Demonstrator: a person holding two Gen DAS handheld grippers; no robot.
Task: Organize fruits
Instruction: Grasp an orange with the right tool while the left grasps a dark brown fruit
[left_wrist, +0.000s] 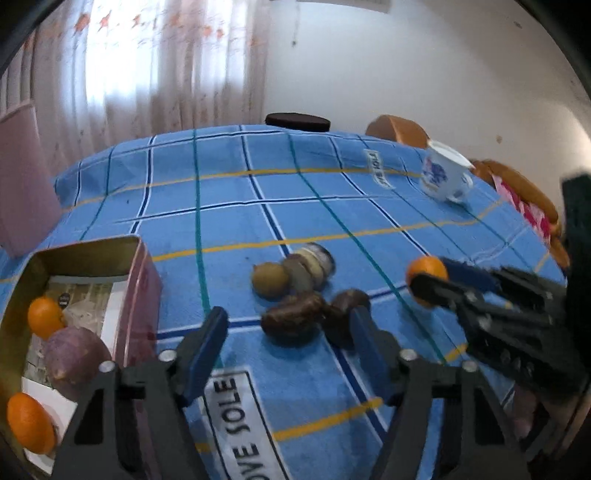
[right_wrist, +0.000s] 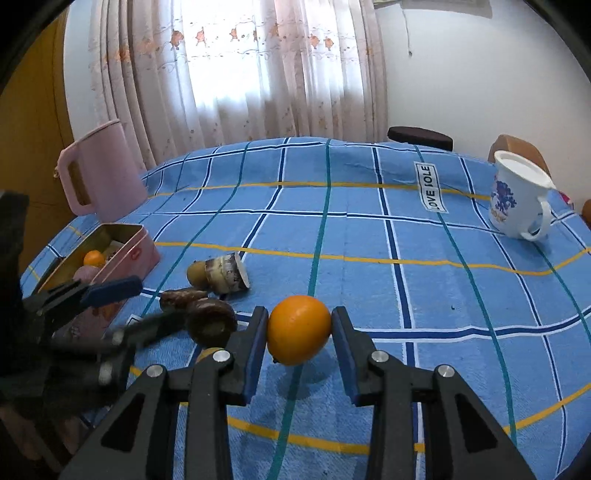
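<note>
While the left gripper (left_wrist: 288, 332) is hanging open and empty above two brown fruits (left_wrist: 295, 325), the right gripper (right_wrist: 300, 334) is bracketing an orange (right_wrist: 298, 334) on the counter (right_wrist: 443, 295), its pads not clearly touching it. Being round, the orange could roll away if one pad is touching first. Counting left to right: the tin (left_wrist: 136, 295) is holding two oranges and one purple fruit (left_wrist: 75, 360); one yellow-green fruit (left_wrist: 269, 278); one cup (right_wrist: 517, 195).
</note>
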